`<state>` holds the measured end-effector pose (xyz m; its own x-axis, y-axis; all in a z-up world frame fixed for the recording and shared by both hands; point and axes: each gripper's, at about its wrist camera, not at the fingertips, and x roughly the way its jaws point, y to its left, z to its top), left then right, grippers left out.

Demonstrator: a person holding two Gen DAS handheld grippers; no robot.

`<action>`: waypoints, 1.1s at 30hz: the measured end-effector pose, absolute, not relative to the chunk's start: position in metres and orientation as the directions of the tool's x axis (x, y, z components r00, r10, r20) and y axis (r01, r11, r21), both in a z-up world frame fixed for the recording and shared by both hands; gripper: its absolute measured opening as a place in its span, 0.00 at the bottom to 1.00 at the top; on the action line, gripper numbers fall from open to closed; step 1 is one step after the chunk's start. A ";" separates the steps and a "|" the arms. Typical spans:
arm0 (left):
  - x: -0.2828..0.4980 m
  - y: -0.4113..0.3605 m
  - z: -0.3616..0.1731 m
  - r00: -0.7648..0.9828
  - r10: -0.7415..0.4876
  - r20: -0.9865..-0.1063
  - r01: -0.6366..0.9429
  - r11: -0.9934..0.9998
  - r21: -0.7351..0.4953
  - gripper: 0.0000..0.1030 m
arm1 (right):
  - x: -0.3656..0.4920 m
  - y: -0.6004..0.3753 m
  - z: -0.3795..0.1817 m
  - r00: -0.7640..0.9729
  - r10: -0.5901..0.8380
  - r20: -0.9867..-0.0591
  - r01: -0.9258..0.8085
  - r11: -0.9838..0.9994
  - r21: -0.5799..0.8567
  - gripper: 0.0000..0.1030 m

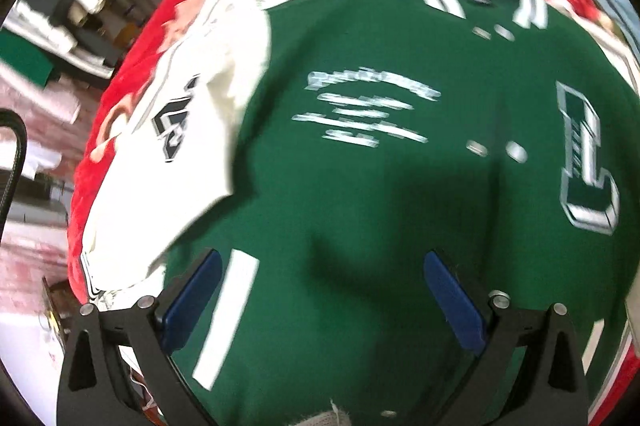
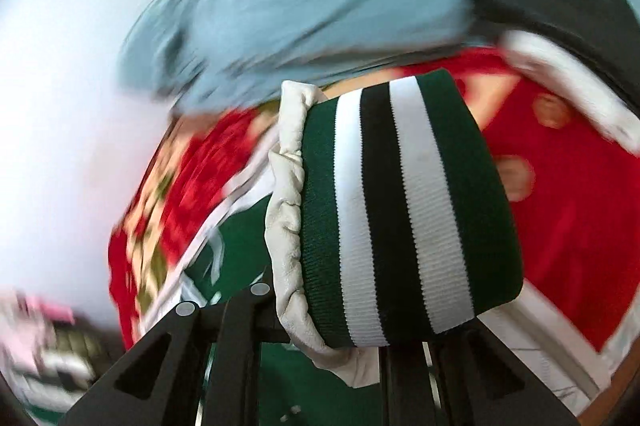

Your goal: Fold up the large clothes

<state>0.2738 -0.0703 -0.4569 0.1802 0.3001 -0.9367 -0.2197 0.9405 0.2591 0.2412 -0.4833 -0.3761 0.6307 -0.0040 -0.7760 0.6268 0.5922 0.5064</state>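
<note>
I see one green varsity jacket [image 1: 360,186], frame centre, on red floral blanket [image 1: 132,74]; left gripper [image 1: 324,290] agape, empty; right gripper [image 2: 332,322] clamps striped knit cuff [image 2: 408,210].

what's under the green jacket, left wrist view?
The green jacket lies on a red floral blanket, which shows around its edges. Whatever is beneath the blanket is covered, so I can't tell.

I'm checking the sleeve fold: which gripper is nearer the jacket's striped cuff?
Right. The right gripper is shut on the striped cuff; the left gripper hovers open over the jacket's green body.
</note>
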 end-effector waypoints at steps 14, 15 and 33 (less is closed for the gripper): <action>0.243 0.126 -0.470 0.105 0.341 -0.934 -0.471 0.844 0.255 1.00 | 0.414 -0.075 -0.498 0.280 0.146 -0.949 0.068 0.983 0.171 0.16; 0.238 0.138 -0.473 0.093 0.344 -0.934 -0.487 0.834 0.259 1.00 | 0.423 -0.051 -0.518 0.234 0.112 -0.966 0.023 0.992 0.121 0.21; 0.105 0.313 -0.555 0.166 -0.224 -0.960 -0.921 0.314 -0.232 0.99 | 0.320 -0.140 -0.514 0.110 0.369 -0.923 0.065 0.924 0.377 0.71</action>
<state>0.1046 0.3128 -0.5546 0.1659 -0.2238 -0.9604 -0.9207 0.3138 -0.2322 0.3201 -0.1395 -0.5140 0.1097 0.3691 -0.9229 0.0650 0.9238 0.3772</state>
